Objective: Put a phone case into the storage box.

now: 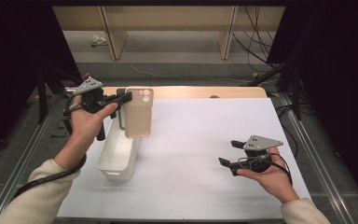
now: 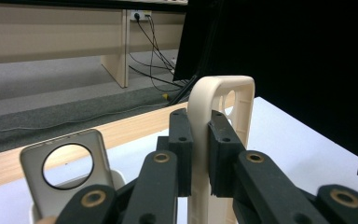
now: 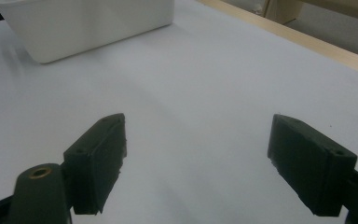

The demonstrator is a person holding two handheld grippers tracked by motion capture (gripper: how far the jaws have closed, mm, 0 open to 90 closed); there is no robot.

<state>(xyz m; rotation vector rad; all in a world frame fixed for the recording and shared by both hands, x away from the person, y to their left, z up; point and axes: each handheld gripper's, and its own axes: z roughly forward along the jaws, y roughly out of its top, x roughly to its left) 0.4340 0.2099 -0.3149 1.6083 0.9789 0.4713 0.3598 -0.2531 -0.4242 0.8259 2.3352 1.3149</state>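
Beige phone case (image 1: 138, 113) is held upright above the far end of the white bin (image 1: 119, 156), clear of it. It is pinched by its side edge in the left gripper (image 1: 124, 98); in the left gripper view the case edge (image 2: 200, 140) is seen clamped between both pads, camera cutout at the top.

A second case, grey-beige with a round cutout (image 2: 67, 168), is seen in the left gripper view standing behind and beside the jaws, apparently in the bin; its contact with the bin wall cannot be told.

Right gripper (image 1: 228, 153) is held low over the white table sheet (image 1: 191, 140), well apart from the bin. Its jaws are spread wide, nothing between them; only bare sheet is seen between the pads (image 3: 98, 158) in the right gripper view, with the bin (image 3: 88, 23) farther off.
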